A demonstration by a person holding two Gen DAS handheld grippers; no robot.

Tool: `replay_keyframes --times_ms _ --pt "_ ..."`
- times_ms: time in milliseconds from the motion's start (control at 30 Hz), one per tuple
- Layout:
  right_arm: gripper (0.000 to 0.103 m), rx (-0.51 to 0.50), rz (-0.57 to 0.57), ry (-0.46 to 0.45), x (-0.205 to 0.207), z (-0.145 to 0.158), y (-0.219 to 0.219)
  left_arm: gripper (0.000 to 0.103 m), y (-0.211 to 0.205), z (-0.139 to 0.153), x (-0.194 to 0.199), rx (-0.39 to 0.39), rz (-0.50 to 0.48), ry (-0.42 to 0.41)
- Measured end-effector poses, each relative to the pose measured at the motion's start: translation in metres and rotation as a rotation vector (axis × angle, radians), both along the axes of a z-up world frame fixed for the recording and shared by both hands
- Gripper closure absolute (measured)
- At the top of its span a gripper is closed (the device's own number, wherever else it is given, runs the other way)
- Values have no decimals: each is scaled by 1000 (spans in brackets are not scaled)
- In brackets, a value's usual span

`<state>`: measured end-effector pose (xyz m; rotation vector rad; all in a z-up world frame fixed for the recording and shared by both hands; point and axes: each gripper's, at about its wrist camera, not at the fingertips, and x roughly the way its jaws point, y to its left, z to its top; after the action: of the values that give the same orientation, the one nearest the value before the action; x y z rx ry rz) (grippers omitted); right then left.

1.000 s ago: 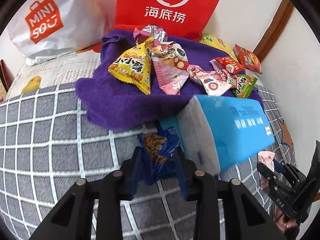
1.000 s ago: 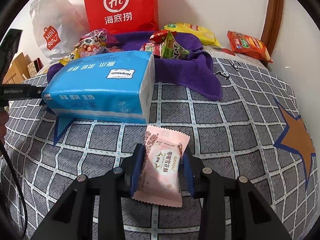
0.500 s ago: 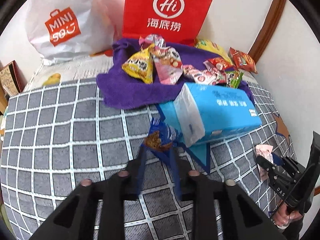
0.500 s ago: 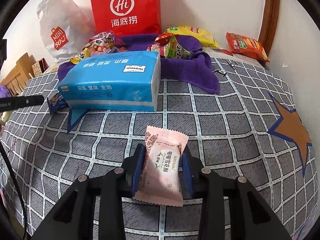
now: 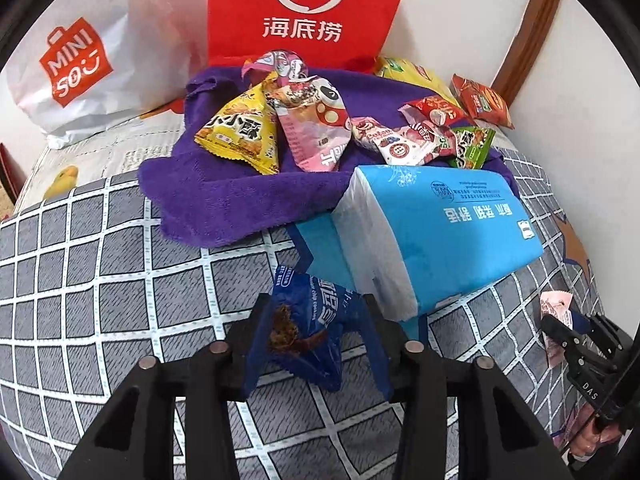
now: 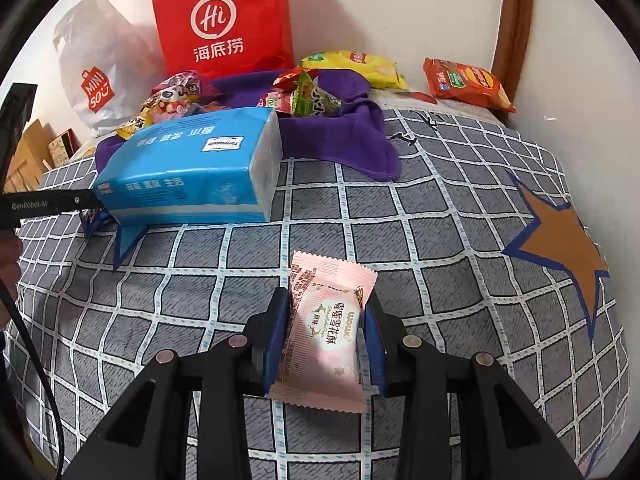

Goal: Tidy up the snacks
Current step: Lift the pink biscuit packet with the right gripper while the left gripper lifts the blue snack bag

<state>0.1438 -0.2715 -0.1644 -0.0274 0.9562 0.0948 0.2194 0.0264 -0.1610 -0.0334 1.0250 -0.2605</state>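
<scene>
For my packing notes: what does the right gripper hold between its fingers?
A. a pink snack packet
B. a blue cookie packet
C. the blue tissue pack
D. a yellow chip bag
A: the right gripper is shut on the pink snack packet, its pads pressing both sides.

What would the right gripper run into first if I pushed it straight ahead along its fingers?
Probably the grey checked bedspread, since the right gripper, shut on the pink snack packet, points downward at it. The blue tissue pack sits further off to the left, seemingly clear.
</scene>
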Motion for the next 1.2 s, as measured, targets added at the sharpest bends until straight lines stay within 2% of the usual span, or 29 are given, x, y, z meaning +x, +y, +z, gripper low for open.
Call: replay_keyframes --times_ms 133,267,400,733,1200 --pt "67 1 22 3 7 -4 9 56 -4 -3 -2 28 -10 -11" --pt "67 11 43 11 15 -8 20 54 -9 -11 -4 93 -7 -16" --pt "67 14 66 11 20 -11 31 55 -11 -15 -4 100 -4 -10" --pt "67 25 64 10 13 -8 30 59 -8 -4 -7 52 -3 -20" --pt "72 46 60 -27 -11 8 29 59 -10 27 -56 5 16 -61"
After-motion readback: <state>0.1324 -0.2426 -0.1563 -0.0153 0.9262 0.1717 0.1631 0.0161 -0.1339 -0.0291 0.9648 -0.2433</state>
